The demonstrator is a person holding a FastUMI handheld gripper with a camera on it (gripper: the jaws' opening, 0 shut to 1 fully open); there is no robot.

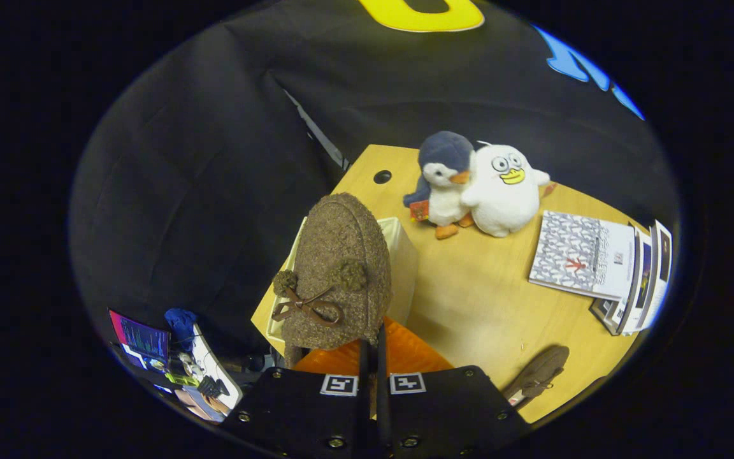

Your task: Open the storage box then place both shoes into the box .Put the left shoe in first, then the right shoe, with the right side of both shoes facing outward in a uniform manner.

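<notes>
A brown fuzzy shoe (338, 268) with a bow and two pom-poms hangs just ahead of my gripper (372, 347), toe pointing away from me. The fingers are nearly together and pinch its heel rim. The shoe is held over the white storage box (403, 255), hiding most of the opening. The box's orange lid (405, 354) lies folded open toward me, under the fingers. The second brown shoe (538, 375) lies on the wooden table (482, 299) to the right of the fingers.
Two plush toys, a grey-blue penguin (443, 182) and a white duck (504, 191), stand beyond the box. A stack of booklets (603, 261) lies at the table's right side. A cable hole (382, 176) is near the far corner. A screen (141, 341) sits below the table's left edge.
</notes>
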